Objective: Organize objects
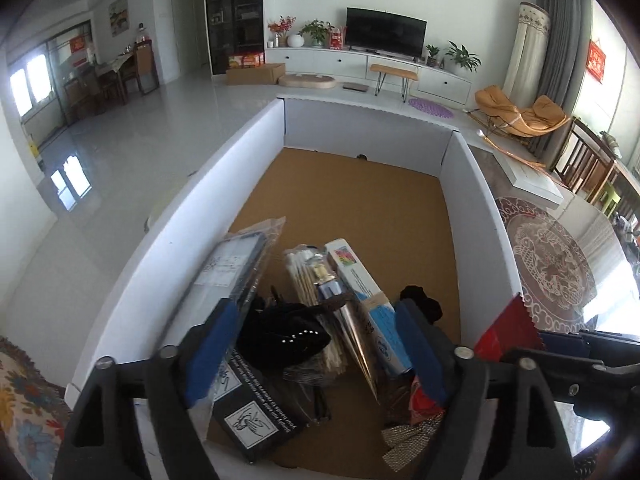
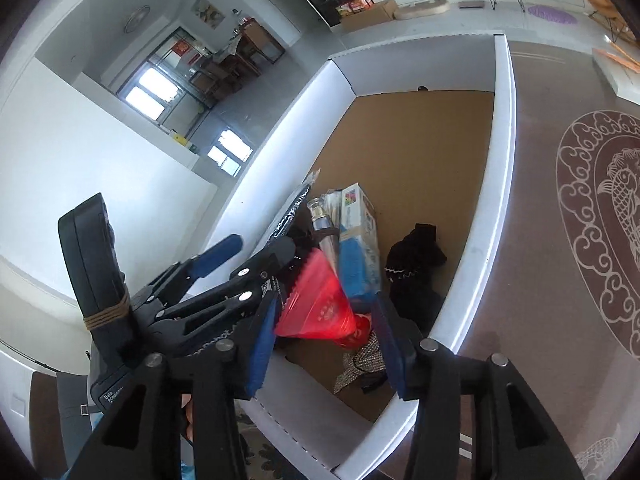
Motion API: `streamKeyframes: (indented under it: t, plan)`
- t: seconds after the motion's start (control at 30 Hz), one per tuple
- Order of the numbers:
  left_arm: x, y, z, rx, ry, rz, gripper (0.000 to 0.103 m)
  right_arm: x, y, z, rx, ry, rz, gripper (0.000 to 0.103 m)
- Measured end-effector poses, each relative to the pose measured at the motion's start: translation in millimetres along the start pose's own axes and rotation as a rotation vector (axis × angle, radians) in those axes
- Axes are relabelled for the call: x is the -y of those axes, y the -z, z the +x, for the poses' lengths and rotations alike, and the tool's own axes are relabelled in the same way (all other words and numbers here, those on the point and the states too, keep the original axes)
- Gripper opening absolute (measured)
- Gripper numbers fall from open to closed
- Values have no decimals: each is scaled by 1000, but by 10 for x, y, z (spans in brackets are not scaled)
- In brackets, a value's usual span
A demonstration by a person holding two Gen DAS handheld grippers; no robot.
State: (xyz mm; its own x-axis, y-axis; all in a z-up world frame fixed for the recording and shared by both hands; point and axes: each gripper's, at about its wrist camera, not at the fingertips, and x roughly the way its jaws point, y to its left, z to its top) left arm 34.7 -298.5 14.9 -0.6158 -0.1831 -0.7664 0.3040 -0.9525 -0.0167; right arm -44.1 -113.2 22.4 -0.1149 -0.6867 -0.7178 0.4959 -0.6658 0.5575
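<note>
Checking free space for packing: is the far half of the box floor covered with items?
No, the far half of the box shows only bare brown floor.
</note>
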Motion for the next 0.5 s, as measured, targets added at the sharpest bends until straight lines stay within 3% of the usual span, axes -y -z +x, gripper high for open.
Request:
streamKeyframes:
  t: [0.07,0.17,0.23,0.4,0.5]
  plan:
    - [-19,2,-78,28,-19,-6,100,22,11,-40,4,2,2,50]
    - [-21,-30,-247,68,-111,-49,100,47,-35,-179,40,50,-28,59]
    - [-51,-51,-358,90,-138,-93,100,-7,-70,-291,73,102,-61,71]
    - [-131,-39,-559,123,-112,-214,100,-128,-155,-509,121,195,-143,73]
    - [-58,-28,-548,87,-193,-184,100,-167,-162,-483,116,231,-173,79]
